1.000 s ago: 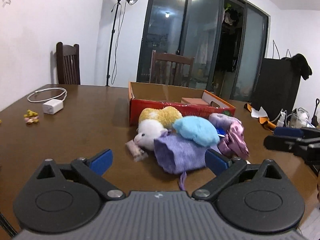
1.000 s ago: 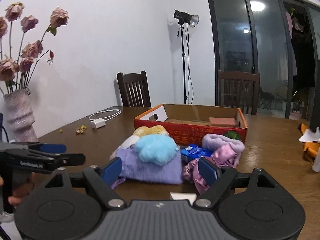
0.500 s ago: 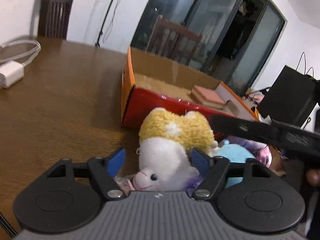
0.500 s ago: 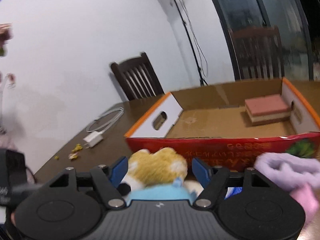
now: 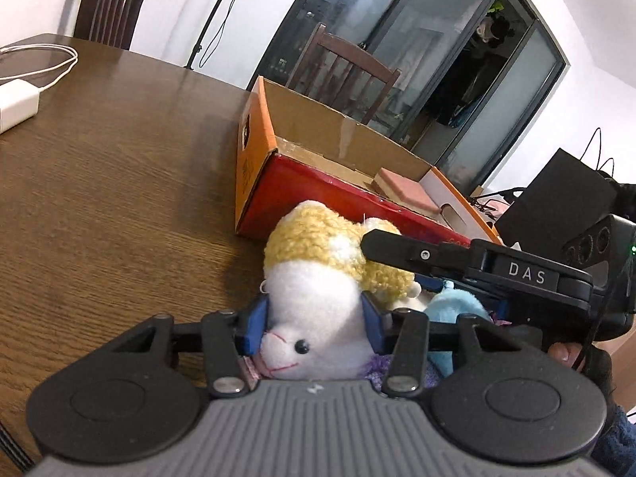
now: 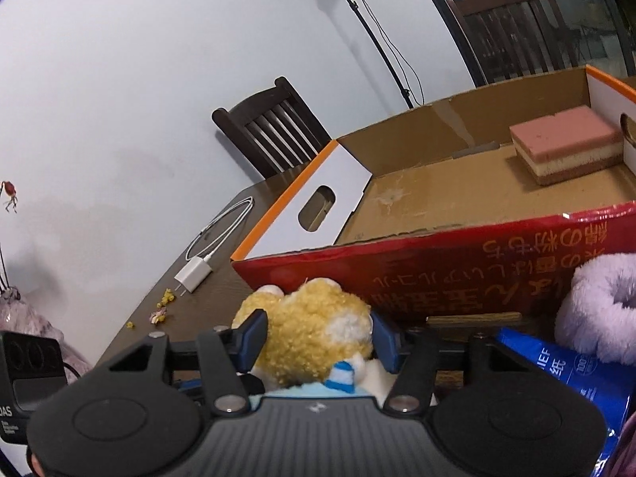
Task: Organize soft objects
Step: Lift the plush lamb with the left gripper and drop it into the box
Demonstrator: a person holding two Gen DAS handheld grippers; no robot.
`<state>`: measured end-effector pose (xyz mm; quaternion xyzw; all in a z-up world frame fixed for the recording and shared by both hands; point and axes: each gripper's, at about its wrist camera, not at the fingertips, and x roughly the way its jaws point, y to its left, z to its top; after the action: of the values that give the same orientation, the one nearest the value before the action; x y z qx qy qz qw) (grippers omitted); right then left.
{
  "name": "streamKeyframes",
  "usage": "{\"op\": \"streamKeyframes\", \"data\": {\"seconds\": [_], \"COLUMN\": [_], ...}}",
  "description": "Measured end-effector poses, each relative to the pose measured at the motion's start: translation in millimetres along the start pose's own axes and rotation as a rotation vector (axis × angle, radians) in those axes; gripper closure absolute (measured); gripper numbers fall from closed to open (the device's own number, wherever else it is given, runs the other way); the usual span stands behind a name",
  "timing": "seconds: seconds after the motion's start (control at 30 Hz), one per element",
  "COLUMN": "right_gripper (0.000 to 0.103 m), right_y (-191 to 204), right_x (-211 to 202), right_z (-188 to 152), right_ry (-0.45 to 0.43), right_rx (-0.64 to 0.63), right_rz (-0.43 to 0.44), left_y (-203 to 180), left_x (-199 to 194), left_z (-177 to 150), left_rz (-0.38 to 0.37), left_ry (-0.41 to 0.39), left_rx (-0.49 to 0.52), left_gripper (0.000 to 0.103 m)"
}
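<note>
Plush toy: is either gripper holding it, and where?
Both. The left gripper pinches the plush toy at its white head; the right gripper at its yellow woolly back.

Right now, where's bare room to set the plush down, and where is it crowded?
Free: the box floor between its white handle end and the pink sponge; also bare table between the box and the charger. Crowded: the strip before the red wall, with the plush, blue toy, purple fluff and blue pack.

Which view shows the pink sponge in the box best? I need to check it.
The right wrist view: the pink sponge sits close, its layers visible. The left wrist view shows it small and far, partly behind the cardboard box wall.
</note>
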<state>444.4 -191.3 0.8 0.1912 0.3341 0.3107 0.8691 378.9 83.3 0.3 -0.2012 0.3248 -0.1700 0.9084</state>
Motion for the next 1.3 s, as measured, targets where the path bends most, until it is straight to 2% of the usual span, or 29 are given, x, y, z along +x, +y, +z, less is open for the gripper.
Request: {"op": "streamKeyframes", "data": {"seconds": [0.17,0.27,0.33,0.43,0.53,0.7,0.87,0.9,1.0,1.03,1.17,1.23,1.3], "right_gripper": [0.048,0.048,0.048,0.048,0.048,0.048,0.048,0.048,0.051,0.051,0.047,0.045,0.045], "right_y": [15,28,41,62,74,65,49,43,31,30,22,20,19], "right_x": [-14,-31,-50,-82,-116,-161,-182,-183,-184,-184,-186,-185,-184], "right_z": [1,7,11,6,-12,-57,-104,-111,-133,-138,-145,-144,-146], "right_ry": [-0.069,-0.141,-0.174,-0.203,-0.210,-0.205,-0.145,-0.126,-0.091,-0.092,-0.101,-0.100,-0.097], "right_rx": [-0.074,-0.108,-0.122,-0.138,-0.141,-0.066,-0.023,-0.003,0.017,0.017,0.060,0.077,0.087], "right_rz": [0.010,0.053,0.071,0.061,0.040,-0.004,-0.070,-0.075,-0.118,-0.122,-0.104,-0.100,-0.090], "left_y": [-15,-30,-45,-66,-87,-113,-124,-123,-121,-120,-118,-117,-114], "left_x": [-19,-44,-64,-89,-108,-114,-104,-103,-110,-112,-124,-125,-123], "left_z": [2,6,7,1,-24,-76,-126,-132,-148,-148,-157,-158,-156], "left_rz": [0.004,0.006,0.000,0.002,-0.020,-0.033,-0.015,-0.019,-0.015,-0.018,-0.030,-0.018,-0.022], "left_ry": [-0.110,-0.188,-0.212,-0.199,-0.185,-0.132,-0.047,-0.032,-0.043,-0.045,-0.052,-0.057,-0.052], "left_rx": [0.085,0.115,0.142,0.169,0.174,0.150,0.190,0.190,0.201,0.205,0.208,0.203,0.202], "left_gripper": [0.054,0.055,0.055,0.055,0.055,0.055,0.053,0.050,0.029,0.028,0.029,0.046,0.049]}}
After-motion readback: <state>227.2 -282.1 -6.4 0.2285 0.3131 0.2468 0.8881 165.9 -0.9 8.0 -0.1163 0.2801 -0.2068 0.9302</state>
